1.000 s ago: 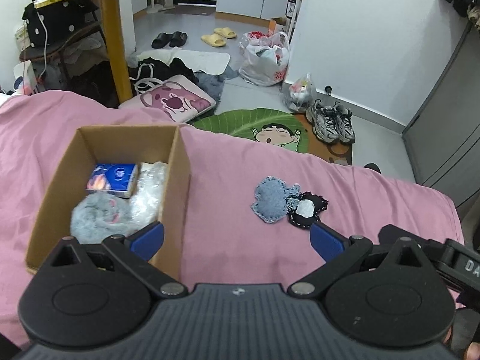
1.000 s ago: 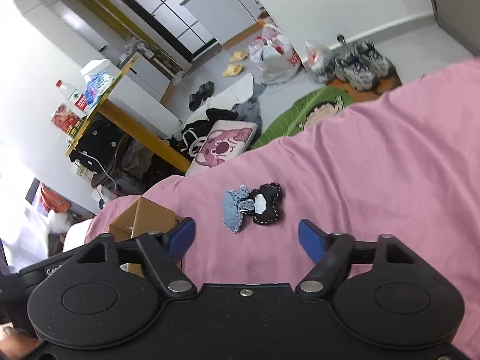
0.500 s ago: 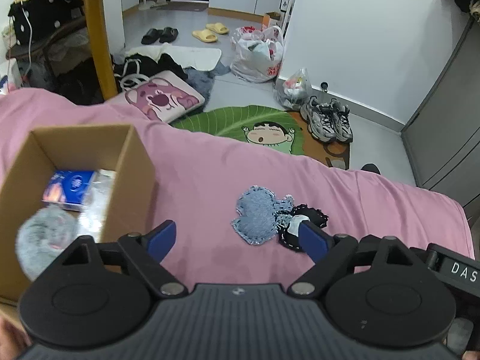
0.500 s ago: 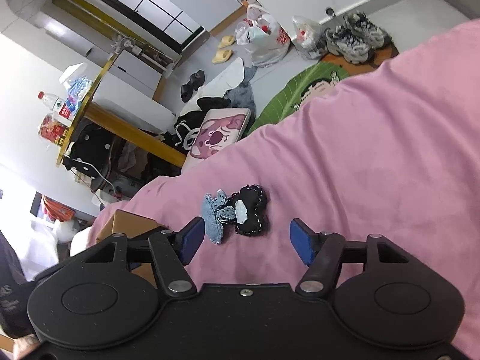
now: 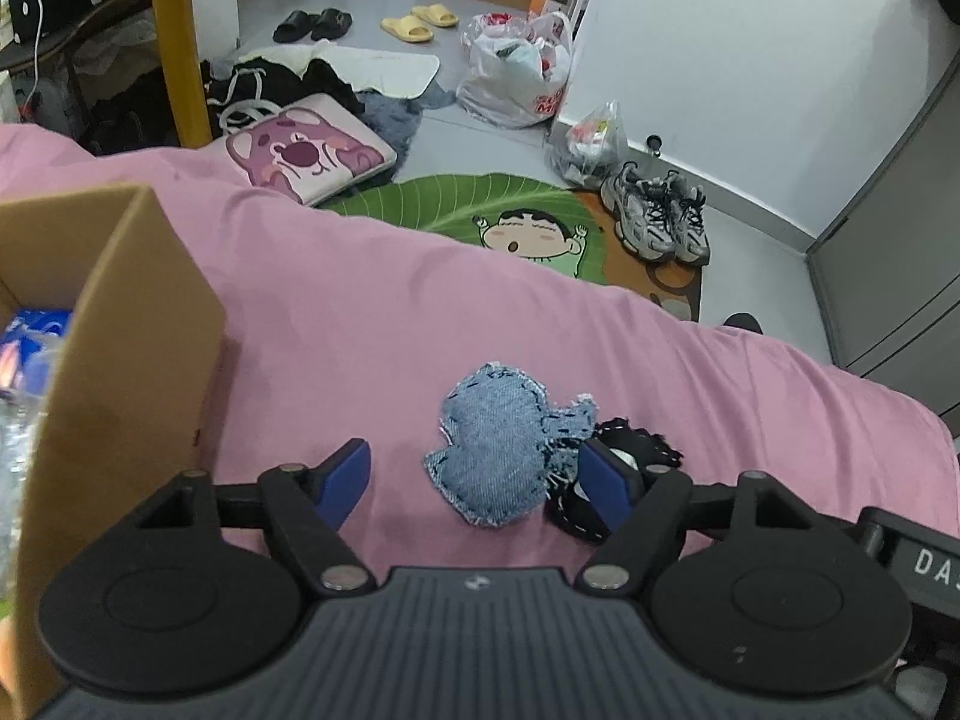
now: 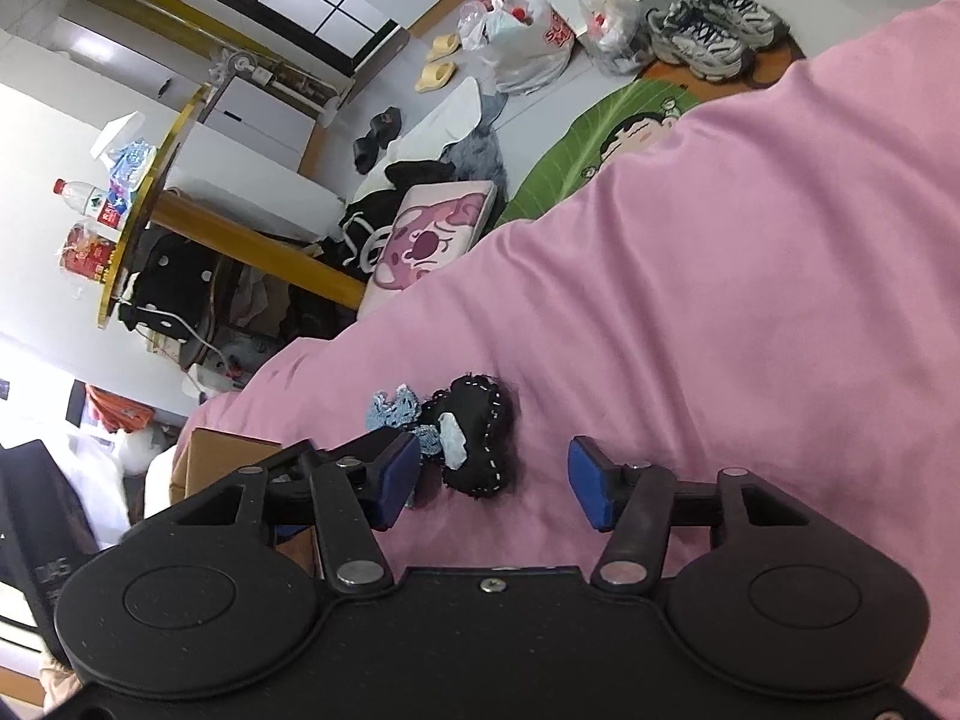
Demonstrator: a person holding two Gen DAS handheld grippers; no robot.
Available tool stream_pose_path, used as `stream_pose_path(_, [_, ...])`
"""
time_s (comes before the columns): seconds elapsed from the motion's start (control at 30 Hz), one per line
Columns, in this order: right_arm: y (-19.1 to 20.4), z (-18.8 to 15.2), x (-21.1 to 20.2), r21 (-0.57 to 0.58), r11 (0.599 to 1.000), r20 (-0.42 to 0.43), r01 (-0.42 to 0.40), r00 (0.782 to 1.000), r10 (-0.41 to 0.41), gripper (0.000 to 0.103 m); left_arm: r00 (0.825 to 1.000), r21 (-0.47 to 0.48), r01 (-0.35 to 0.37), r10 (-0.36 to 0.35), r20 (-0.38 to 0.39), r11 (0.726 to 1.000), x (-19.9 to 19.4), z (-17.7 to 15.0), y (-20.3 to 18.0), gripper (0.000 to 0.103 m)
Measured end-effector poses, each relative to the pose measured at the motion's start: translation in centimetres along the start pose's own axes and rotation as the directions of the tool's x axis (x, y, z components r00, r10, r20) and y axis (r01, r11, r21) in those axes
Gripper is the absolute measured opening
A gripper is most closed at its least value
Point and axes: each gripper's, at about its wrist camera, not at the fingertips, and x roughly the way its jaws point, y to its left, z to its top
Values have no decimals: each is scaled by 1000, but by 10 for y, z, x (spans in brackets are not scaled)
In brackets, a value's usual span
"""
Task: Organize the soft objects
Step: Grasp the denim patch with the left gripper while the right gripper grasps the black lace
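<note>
My left gripper [image 5: 477,474] hangs low over the pink blanket [image 5: 372,312], jaws closing, part open, with the denim patch [image 5: 498,450] between the pads but not pinched. Just right of it, touching, lies the black patch [image 6: 480,438]. My right gripper [image 6: 492,474] brackets that one, jaws closing, nothing gripped. The cardboard box [image 5: 120,348] stands to the left, near.

On the bed [image 5: 372,312], 2 soft patches lie touching: the denim patch [image 5: 504,456] left, the dark patch [image 5: 630,450] right. My left gripper [image 5: 474,477] straddles the denim one, jaws closing. The cardboard box [image 5: 120,372] stands at the bed's left edge.
</note>
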Motion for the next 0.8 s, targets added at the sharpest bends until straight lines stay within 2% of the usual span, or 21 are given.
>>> stream_pose_path(0.03, [-1, 1, 2, 0, 1000, -3, -4, 1000, 4, 54, 1000, -6, 2, -2, -5, 1000, 4, 0, 1, 71])
stream_pose_path(0.1, [-3, 2, 7, 5, 1000, -12, -19, 1000, 19, 53, 1000, -21, -6, 5, -19, 1000, 11, 0, 5, 56])
stream_pose_path(0.13, [-5, 3, 10, 9, 1000, -21, -22, 1000, 22, 49, 999, -38, -6, 5, -33, 999, 14, 1, 8, 43])
stream_pose_path(0.23, [-3, 5, 17, 5, 999, -29, -36, 999, 36, 46, 999, -83, -4, 1, -36, 997, 17, 1, 15, 36])
stream_pose_path(0.47, [6, 7, 28, -28, 998, -38, -49, 998, 47, 46, 999, -81, 4, -7, -37, 997, 14, 4, 15, 34])
stream_pose_path(0.6, [11, 3, 36, -50, 998, -64, -33, 997, 30, 37, 999, -96, 11, -15, -39, 995, 14, 4, 17, 34])
stream_pose_path(0.7, [10, 2, 33, -58, 998, -55, -6, 998, 3, 20, 999, -107, 13, -18, -42, 994, 14, 4, 19, 34])
stream_pose_path(0.8, [9, -1, 27, -50, 999, -39, 10, 999, -12, 18, 999, -112, 20, -26, -48, 994, 10, 3, 21, 34])
